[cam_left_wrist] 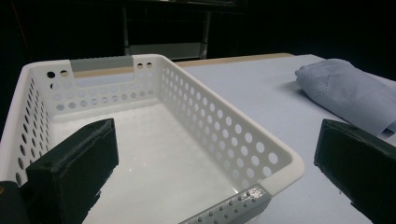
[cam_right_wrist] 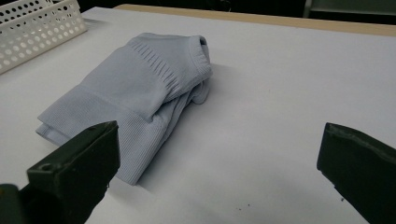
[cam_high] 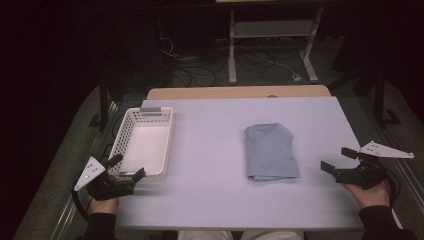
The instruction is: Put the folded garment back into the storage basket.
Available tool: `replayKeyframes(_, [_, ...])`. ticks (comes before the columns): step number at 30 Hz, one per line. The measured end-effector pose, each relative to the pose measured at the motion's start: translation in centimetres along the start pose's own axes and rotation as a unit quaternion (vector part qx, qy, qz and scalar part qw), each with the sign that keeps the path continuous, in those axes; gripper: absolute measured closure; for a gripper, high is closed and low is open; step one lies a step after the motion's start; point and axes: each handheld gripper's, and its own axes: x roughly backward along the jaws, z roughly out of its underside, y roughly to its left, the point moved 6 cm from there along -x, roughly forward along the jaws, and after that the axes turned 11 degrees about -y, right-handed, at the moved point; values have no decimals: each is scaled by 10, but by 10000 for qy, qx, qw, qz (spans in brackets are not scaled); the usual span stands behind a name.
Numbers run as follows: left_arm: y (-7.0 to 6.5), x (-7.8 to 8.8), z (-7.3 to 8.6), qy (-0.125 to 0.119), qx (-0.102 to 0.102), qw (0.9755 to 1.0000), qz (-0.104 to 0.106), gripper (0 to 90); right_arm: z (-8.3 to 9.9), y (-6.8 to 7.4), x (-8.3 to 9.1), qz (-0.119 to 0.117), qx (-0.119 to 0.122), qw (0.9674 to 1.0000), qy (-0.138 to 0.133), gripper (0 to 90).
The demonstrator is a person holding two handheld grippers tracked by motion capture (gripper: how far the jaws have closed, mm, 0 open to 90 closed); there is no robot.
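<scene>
White table [cam_high: 210, 165] — folded cloth [cam_high: 270, 151] just left of right gripper [cam_high: 341, 160].

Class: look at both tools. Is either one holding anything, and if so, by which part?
Nothing is held. The left tool is open beside the white basket; the right tool is open near the folded blue cloth.

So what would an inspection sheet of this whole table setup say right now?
Surface: pale table, bare apart from two things.
Job's things: folded light-blue cloth lying flat right of centre; white perforated basket at left, nothing in it.
Clutter: nothing seen on the table.
Grippers: left gripper at the basket's near end, jaws open; right gripper beside the cloth, apart from it, jaws open, nothing between them.
Cables: a black cable trails from the left gripper; loose wires on the floor behind.
Surroundings: dark room, metal stand behind the table.
</scene>
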Motion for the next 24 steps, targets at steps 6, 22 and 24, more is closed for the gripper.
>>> replayKeyframes(6, [0,0,0,4,-12,10000,8,0,1,0,0,-27,-11,10000,17,0])
replayKeyframes(22, [-1,0,0,8,-45,10000,10,0,0,3,0,-82,5,10000,42,0])
replayKeyframes(24, [-1,-1,0,16,-50,10000,7,0,0,3,0,-88,6,10000,46,0])
